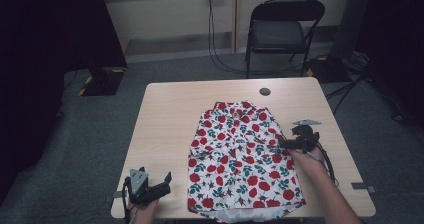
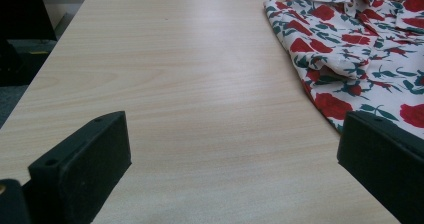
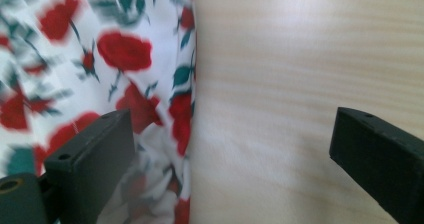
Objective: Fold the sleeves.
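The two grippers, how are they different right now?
The left gripper sits at the table's near edge, apart from the shirt; the right gripper is at the shirt's right edge. In its own view, the left gripper's jaws frame mostly bare wood; the right gripper's left jaw is over the flowery cloth. Both are black, hand-held, with jaws wide open and nothing gripped.

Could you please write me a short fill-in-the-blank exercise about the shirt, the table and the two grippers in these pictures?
1. The white shirt on the table is printed with red ____.
2. The jaws of the right gripper, at the shirt's edge, stand ____ with nothing clamped between them.
3. The left gripper is over bare ____, beside the shirt.
4. Beyond the table stands a black folding ____.

Missing words: roses; open; table; chair
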